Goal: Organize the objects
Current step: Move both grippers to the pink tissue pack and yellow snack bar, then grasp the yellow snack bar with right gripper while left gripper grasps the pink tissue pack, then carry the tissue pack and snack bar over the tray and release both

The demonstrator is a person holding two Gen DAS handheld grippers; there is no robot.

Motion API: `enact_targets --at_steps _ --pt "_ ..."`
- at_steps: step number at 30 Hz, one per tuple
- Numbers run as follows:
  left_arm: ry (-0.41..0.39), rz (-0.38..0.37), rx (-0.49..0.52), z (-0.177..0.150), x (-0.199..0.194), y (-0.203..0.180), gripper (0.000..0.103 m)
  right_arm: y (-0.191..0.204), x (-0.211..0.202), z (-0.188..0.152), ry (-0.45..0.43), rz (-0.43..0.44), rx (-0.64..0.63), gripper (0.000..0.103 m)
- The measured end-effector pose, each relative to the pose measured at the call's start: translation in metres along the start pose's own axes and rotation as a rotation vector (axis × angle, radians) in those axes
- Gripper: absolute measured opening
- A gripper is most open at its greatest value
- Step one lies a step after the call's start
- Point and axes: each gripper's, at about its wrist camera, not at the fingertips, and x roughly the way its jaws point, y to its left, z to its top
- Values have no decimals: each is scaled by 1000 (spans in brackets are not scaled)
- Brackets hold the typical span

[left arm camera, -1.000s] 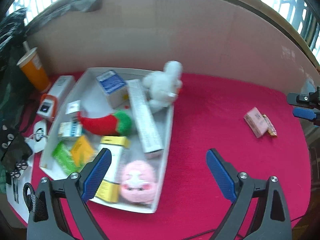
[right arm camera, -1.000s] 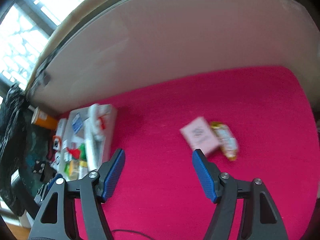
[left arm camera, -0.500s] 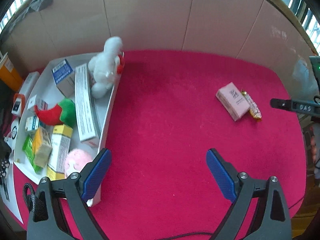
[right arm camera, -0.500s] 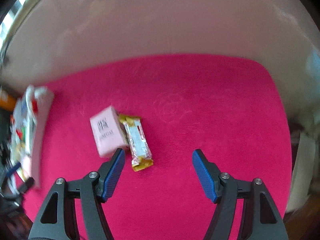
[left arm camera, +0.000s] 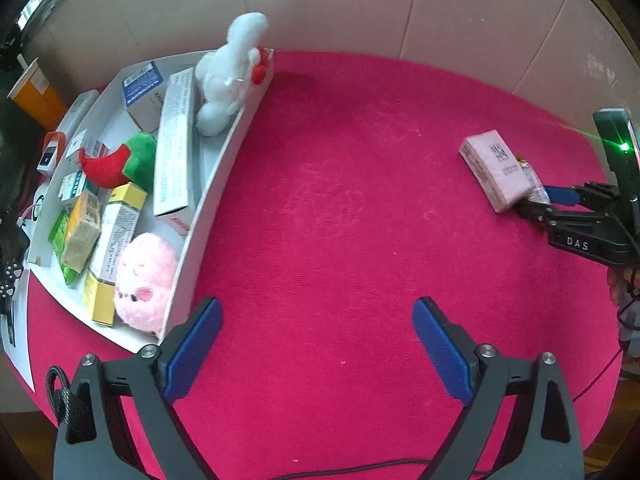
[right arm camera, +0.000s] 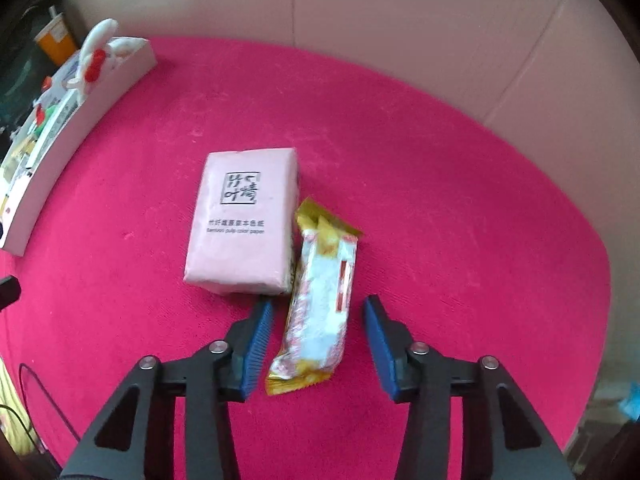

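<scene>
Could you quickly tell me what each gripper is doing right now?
Left gripper: open, empty.
Right gripper: open, jaws just closing around the snack bar, pads not yet pressing it.

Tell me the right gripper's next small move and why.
Probably close a little further on the snack bar. The right gripper straddles it, jaws just been closing but the pads still show gaps on both sides; the pink tissue pack lies right beside the left finger, so keep clear of it.

Pink tissue pack (right arm camera: 244,220) touching yellow-ended snack bar (right arm camera: 320,304).
</scene>
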Motion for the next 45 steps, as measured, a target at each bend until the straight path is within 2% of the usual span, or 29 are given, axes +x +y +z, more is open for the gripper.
enact_targets --at_steps 1,2,4,10,13,17,22,25,27,29,30,33,45 --pt "5 2 2 3 2 -6 95 -1 -1 0 -8 7 -5 39" --pt "8 1 3 5 2 -9 95 -2 -2 0 -13 14 -7 27" --pt "16 -23 -2 16 5 -23 95 -11 -6 -3 -18 43 24 24" --pt "18 -135 -52 56 22 -73 95 -60 -37 -42 -65 137 258 23" --pt "-1 -128 -71 72 34 -98 95 -81 -54 -63 -87 151 352 23" --pt "16 -152 -121 90 52 -121 95 -94 -74 -87 -102 151 426 24" --pt "48 -89 -115 98 78 -141 95 -111 -78 -108 -108 146 487 24" --pt "51 -51 -100 96 83 -143 95 -113 -83 -108 -119 149 503 24" --pt "46 -37 -70 93 81 -143 85 -111 -86 -107 -128 157 507 24" --pt "24 -9 -39 90 75 -141 56 -115 -93 -109 -140 164 505 24" --pt "18 -10 -25 88 72 -139 51 -112 -95 -105 -147 168 501 24" --pt "13 -50 15 83 64 -131 49 -104 -100 -96 -162 176 482 24" --pt "-145 -126 99 44 -14 -80 49 -42 -117 -63 -181 195 373 24"
